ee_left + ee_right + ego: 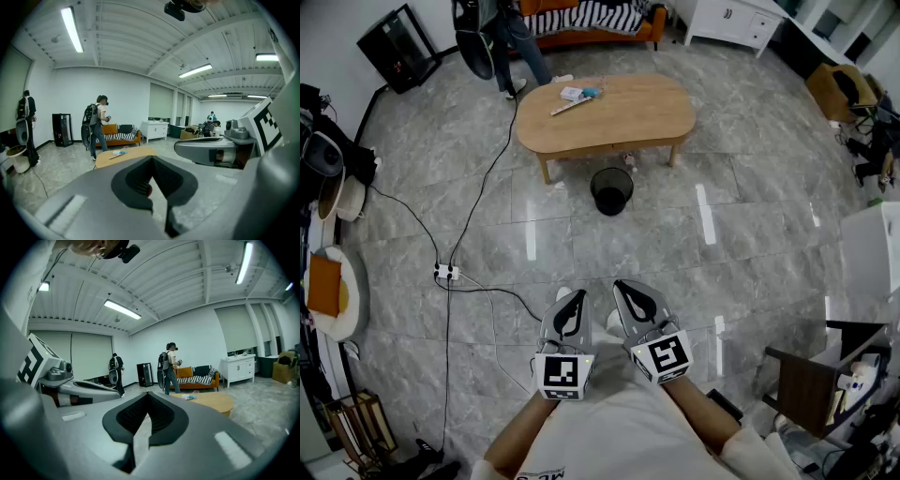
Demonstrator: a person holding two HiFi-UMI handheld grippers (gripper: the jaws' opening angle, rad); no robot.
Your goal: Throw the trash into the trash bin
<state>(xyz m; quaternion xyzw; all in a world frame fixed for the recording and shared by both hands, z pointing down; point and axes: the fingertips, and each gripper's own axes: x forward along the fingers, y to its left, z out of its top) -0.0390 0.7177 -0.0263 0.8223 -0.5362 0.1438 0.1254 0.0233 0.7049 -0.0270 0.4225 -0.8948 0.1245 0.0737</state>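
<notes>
The trash (577,95), white and blue scraps with a long thin strip, lies on the oval wooden table (637,117) at the far side of the room. A black trash bin (611,190) stands on the floor just in front of that table. Both grippers are held close to my body, far from the table. My left gripper (574,298) and right gripper (625,287) are shut with nothing in them. The table shows small in the left gripper view (123,155) and in the right gripper view (211,401).
A person (508,37) with a backpack stands beyond the table by an orange sofa (591,21). A power strip (445,273) and cables cross the marble floor at left. A white cabinet (733,21) is at the back; chairs and clutter (811,384) at right.
</notes>
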